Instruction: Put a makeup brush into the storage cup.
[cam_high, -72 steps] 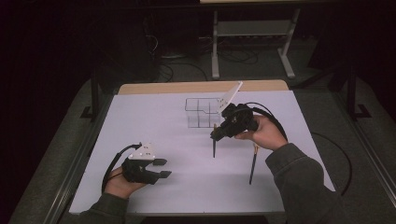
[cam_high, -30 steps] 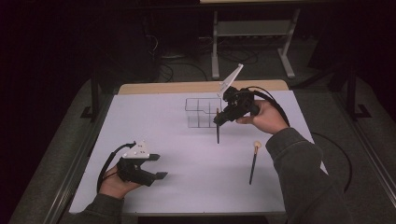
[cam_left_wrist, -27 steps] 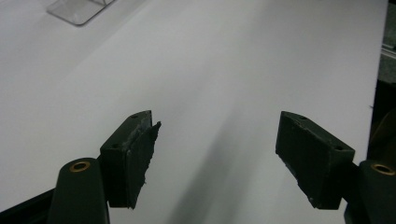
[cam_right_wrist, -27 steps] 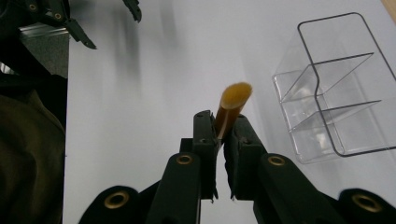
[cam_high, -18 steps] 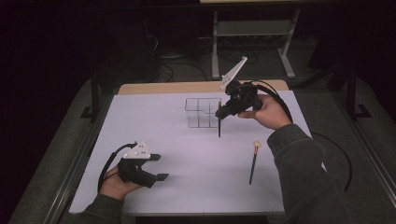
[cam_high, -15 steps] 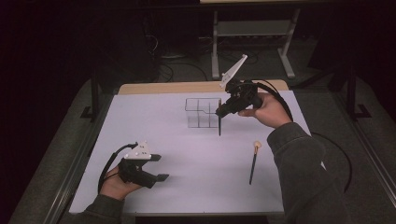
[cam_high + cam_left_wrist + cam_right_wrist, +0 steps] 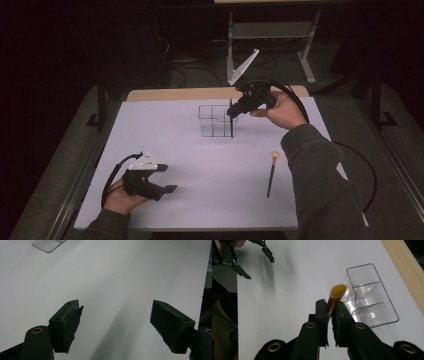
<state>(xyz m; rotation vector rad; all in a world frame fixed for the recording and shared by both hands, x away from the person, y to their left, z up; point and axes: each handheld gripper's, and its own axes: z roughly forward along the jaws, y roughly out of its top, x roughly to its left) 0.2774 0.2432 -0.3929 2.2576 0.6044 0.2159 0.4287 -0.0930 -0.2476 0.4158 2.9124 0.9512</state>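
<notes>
Right gripper [image 7: 234,112], clamped on a brush [image 7: 231,120], has risen beside the clear organizer [image 7: 212,120]; insertion likely follows. Left gripper [image 7: 116,326], just opening, holds nothing.

White table [image 7: 200,165], clear organizer [image 7: 214,121], brush [image 7: 271,174]

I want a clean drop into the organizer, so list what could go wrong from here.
1. The right gripper pinches the brush near its bristle end, so the long handle may swing and strike the rim of the clear organizer rather than enter a compartment.
2. The organizer looks light and stands loose on the table; a sideways knock could shove or tip it.
3. The left gripper, open, is too far off to steady it.
</notes>
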